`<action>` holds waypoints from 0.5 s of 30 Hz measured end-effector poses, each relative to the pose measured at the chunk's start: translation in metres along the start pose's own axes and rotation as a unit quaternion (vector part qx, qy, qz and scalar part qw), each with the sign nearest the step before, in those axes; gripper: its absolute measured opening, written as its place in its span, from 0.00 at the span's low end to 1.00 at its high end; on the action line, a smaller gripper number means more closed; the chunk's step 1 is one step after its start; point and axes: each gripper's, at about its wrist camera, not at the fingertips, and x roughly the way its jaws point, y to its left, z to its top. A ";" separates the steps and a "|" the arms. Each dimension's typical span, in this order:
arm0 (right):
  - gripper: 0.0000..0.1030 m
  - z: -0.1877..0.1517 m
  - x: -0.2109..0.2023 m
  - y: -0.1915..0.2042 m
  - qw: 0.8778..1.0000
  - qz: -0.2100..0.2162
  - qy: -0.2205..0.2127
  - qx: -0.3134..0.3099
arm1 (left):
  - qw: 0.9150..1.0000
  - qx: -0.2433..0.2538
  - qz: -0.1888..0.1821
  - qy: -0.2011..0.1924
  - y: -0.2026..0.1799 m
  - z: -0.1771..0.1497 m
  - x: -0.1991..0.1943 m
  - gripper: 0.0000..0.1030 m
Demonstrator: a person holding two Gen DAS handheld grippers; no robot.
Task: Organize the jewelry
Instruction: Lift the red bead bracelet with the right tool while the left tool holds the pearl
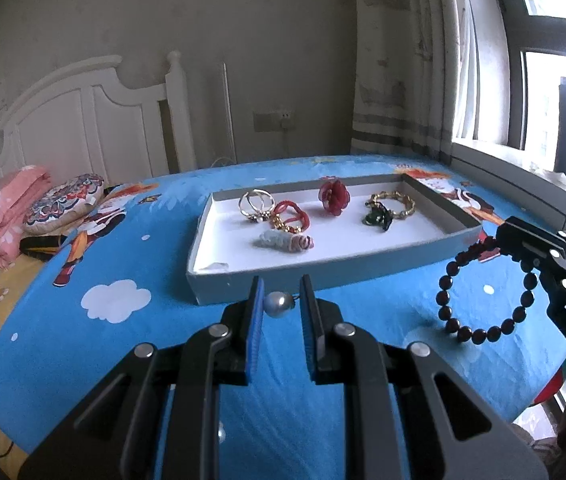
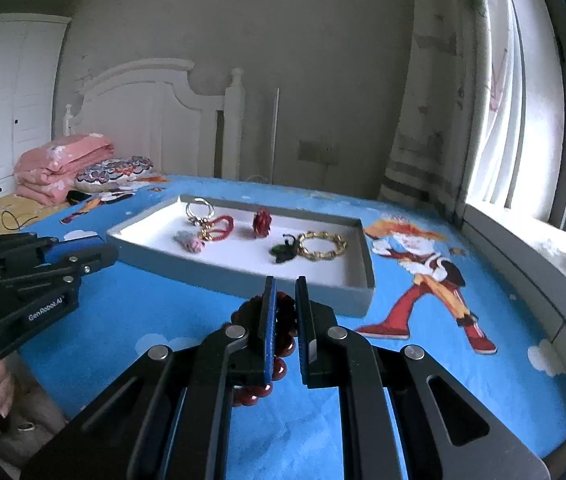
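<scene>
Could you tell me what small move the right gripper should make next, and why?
Probably carry the bead bracelet forward over the tray rim: the right gripper is shut on it, it hangs clear of the bed, and the tray lies just ahead.

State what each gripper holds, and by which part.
The left gripper pinches a round grey pearl by its sides. The right gripper clamps a dark red beaded bracelet at its top, loop hanging.

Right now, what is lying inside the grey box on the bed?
Inside the grey box: silver rings, a red cord piece, a red flower, a gold bracelet, a dark green piece and a pale shell-like piece. The near wall hides the floor behind it.
</scene>
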 end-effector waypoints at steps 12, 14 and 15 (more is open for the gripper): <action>0.05 -0.002 0.004 0.001 0.999 0.003 0.047 -0.017 | 1.000 0.007 0.002 0.003 0.001 -0.005 -0.007 0.17; 0.14 -0.010 0.005 -0.006 0.998 -0.004 0.065 -0.012 | 1.000 0.004 -0.002 0.011 0.001 -0.007 -0.004 0.17; 0.21 -0.013 0.006 -0.008 0.997 -0.008 0.071 -0.009 | 1.000 0.004 -0.005 0.014 0.000 -0.008 -0.003 0.17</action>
